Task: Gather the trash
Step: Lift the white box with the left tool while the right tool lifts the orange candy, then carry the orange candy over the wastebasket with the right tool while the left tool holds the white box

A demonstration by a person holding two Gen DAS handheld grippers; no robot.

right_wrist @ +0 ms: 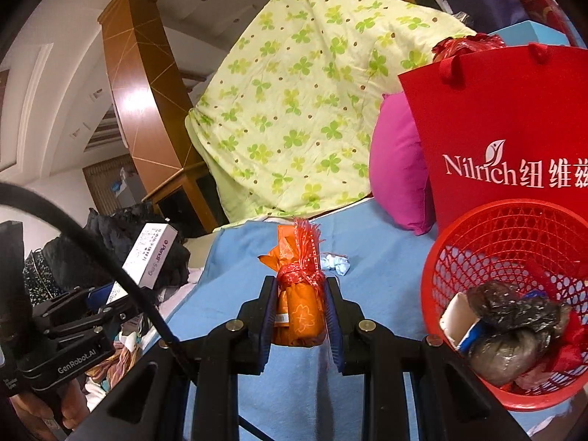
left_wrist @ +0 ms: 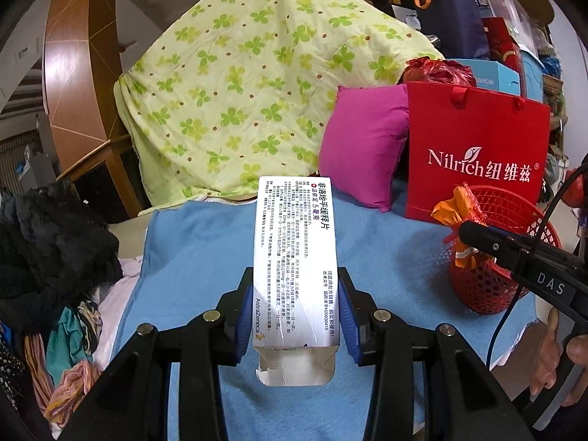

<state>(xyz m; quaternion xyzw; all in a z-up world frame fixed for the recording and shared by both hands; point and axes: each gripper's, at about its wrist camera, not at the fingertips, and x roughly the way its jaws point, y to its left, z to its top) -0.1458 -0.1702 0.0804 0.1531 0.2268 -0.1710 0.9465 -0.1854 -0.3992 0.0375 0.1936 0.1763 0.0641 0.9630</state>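
My left gripper (left_wrist: 296, 294) is shut on a long white medicine box (left_wrist: 294, 242) and holds it above the blue cloth (left_wrist: 191, 264); the box also shows in the right wrist view (right_wrist: 149, 253). My right gripper (right_wrist: 299, 294) is shut on an orange wrapper bundle tied with red mesh (right_wrist: 299, 294), also seen in the left wrist view (left_wrist: 459, 220) beside the red mesh basket (left_wrist: 514, 205). The basket (right_wrist: 477, 228) stands at the right and holds dark crumpled bags (right_wrist: 511, 316) and a white scrap. A small pale blue crumpled scrap (right_wrist: 336, 262) lies on the cloth beyond the right gripper.
A red Nilrich paper bag (left_wrist: 474, 154) and a magenta pillow (left_wrist: 364, 147) stand behind the basket. A green clover quilt (left_wrist: 239, 84) is heaped at the back. Dark and coloured clothes (left_wrist: 55, 250) pile at the left edge.
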